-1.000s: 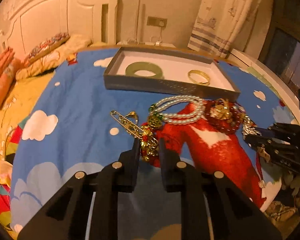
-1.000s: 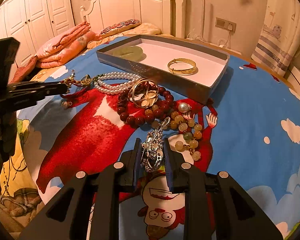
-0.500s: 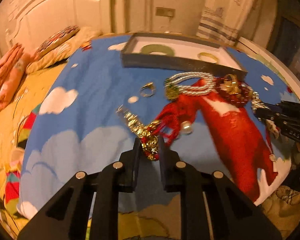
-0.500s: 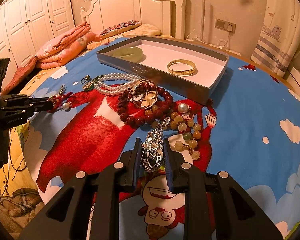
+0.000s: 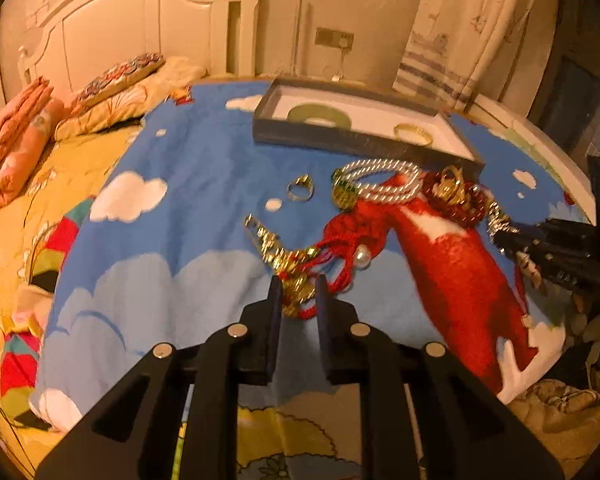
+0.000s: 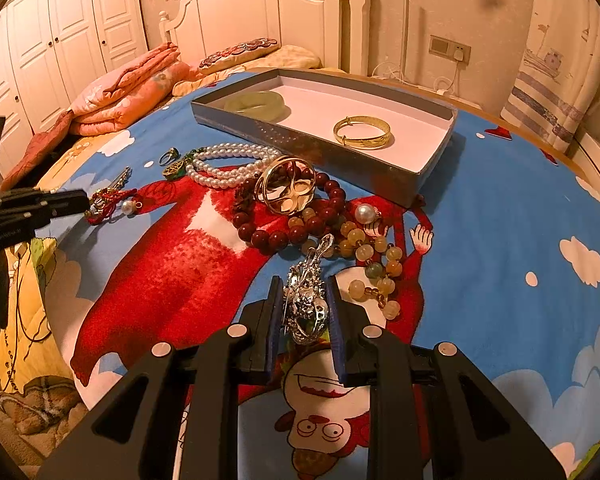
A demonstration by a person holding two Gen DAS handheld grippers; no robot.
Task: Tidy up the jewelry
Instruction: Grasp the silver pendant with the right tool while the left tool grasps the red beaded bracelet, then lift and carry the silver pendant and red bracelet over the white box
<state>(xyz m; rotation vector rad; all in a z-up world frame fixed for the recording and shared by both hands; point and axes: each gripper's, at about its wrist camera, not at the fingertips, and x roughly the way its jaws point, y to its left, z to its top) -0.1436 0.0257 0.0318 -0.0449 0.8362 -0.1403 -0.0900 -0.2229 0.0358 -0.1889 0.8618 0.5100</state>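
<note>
My left gripper [image 5: 298, 294] is shut on a gold hairpin with red tassel and a pearl [image 5: 300, 258], lying low over the blue cloth; it also shows in the right wrist view [image 6: 112, 200]. My right gripper [image 6: 305, 308] is shut on a silver brooch [image 6: 306, 300]. A grey tray [image 6: 404, 186] at the back holds a green jade bangle [image 6: 256, 102] and a gold bangle [image 6: 362, 132]. In front of it lie a pearl necklace [image 6: 228, 164], a gold ring-shaped piece [image 6: 286, 190], dark red beads [image 6: 268, 236] and yellow beads [image 6: 376, 264].
A small ring [image 5: 300, 191] and a green-gold pendant [image 5: 344, 196] lie on the blue cartoon cloth [image 6: 500, 240]. A bed with pink quilts [image 6: 128, 88] and pillows lies to the left. A curtain [image 6: 560, 80] hangs at the right.
My left gripper has pulled the gold hairpin back and left, away from the pearl necklace, uncovering the small ring. My right gripper has stayed put on the silver brooch.
</note>
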